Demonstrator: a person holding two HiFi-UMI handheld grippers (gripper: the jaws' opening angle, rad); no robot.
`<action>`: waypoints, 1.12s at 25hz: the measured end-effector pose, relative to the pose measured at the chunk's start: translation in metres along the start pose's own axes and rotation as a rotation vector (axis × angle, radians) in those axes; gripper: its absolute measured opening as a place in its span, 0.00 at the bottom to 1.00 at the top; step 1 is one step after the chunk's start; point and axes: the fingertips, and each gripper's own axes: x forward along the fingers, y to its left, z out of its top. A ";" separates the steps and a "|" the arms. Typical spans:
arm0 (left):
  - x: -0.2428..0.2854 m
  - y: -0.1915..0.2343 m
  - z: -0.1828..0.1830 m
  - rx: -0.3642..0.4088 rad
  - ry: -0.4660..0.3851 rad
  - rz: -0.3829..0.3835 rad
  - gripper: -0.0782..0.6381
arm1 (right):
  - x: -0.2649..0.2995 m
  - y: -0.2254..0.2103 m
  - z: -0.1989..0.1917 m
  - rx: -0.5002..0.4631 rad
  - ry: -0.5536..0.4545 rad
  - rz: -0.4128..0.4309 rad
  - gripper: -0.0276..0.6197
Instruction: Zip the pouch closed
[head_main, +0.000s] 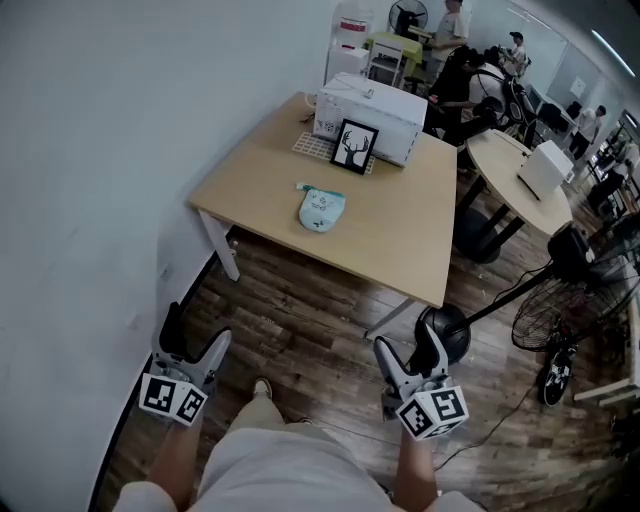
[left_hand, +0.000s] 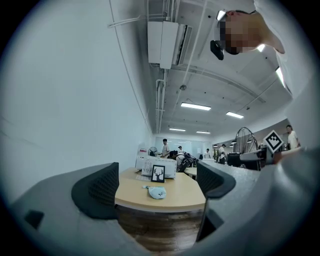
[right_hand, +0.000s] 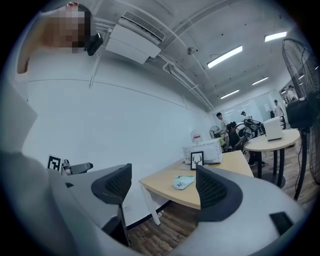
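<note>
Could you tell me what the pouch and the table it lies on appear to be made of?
The pouch looks like soft fabric, pale blue and matte: it slumps flat with rounded edges. The table seems light wood or wood-look laminate, smooth and evenly tan; which, I cannot tell. Its legs look like white painted metal.

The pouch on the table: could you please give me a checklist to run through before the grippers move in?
1. Pouch lies free on the table: ok.
2. Left gripper open, nothing between its jaws: ok.
3. Right gripper open, nothing between its jaws: ok.
4. Grippers within reach of the pouch: not ok, both hang short of the table.
5. Whether the pouch is already zipped: cannot tell, too small.
</note>
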 end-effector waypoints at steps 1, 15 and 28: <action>0.005 0.004 -0.003 -0.004 0.007 0.003 0.78 | 0.008 0.000 -0.001 -0.003 0.008 0.008 0.63; 0.231 0.095 -0.053 -0.148 0.048 -0.131 0.78 | 0.210 -0.061 0.015 -0.040 0.105 -0.041 0.63; 0.372 0.132 -0.093 -0.235 0.136 -0.241 0.78 | 0.322 -0.109 0.026 -0.008 0.148 -0.127 0.62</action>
